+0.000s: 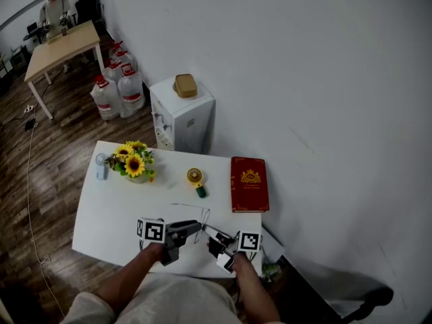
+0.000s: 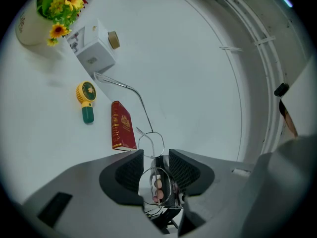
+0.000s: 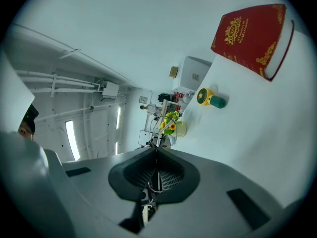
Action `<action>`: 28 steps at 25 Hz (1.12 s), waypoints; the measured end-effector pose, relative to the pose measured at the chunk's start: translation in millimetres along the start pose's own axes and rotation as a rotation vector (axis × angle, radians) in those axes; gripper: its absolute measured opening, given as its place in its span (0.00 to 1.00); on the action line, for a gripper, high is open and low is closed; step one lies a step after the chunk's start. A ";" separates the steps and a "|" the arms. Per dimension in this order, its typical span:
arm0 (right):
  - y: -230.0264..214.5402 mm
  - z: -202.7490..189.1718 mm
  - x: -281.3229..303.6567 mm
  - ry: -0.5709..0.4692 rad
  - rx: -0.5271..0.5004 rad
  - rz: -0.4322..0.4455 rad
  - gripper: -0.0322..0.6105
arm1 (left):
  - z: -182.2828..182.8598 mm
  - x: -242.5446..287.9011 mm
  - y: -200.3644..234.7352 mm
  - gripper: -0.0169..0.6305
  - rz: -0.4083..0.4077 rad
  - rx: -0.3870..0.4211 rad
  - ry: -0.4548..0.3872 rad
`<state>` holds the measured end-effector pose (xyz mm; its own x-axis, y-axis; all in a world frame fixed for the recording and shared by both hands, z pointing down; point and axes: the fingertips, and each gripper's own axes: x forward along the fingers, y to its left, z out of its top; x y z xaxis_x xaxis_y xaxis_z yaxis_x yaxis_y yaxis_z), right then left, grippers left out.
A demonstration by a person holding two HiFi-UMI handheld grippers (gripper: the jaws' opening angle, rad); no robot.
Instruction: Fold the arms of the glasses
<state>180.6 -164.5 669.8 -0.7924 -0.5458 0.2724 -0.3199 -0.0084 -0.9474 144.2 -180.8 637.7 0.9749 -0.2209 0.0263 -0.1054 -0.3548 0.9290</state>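
Thin wire-framed glasses [image 1: 204,221] hang just above the white table [image 1: 115,214], near its front edge, between my two grippers. My left gripper [image 1: 191,230] points right at them. In the left gripper view its jaws [image 2: 156,153] stand open, with the glasses' lens rims [image 2: 151,143] in the gap and one arm of the glasses stretching away towards the upper left. My right gripper [image 1: 216,243] faces it from the right. Its jaws [image 3: 157,150] are shut on the wire of the glasses [image 3: 158,132], which sticks out past the tips.
A red book [image 1: 249,183] lies at the table's right side. A yellow hand fan [image 1: 196,179] sits mid-table, and a sunflower vase [image 1: 133,160] and a small bottle [image 1: 101,166] are at the back left. A white dispenser [image 1: 182,117] and water jugs [image 1: 118,86] stand behind the table.
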 end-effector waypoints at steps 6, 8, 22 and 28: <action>1.2 6.6 -0.2 -0.013 -0.033 0.019 0.07 | 23.1 -37.2 21.9 0.27 0.160 0.103 -0.136; -1.8 4.1 -1.6 -0.015 0.015 -0.005 0.07 | 38.6 -57.7 34.0 0.27 0.269 0.197 -0.194; 3.8 4.9 -2.0 0.002 -0.004 -0.009 0.07 | 75.9 -67.4 25.6 0.27 0.542 1.019 0.123; 8.8 10.9 -4.9 -0.002 -0.069 0.000 0.07 | 73.8 -57.1 28.8 0.27 0.506 1.037 0.193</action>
<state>187.3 -170.9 658.3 -0.7912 -0.5477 0.2720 -0.3550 0.0491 -0.9336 71.0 -245.4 635.6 0.7801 -0.4393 0.4454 -0.5127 -0.8570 0.0527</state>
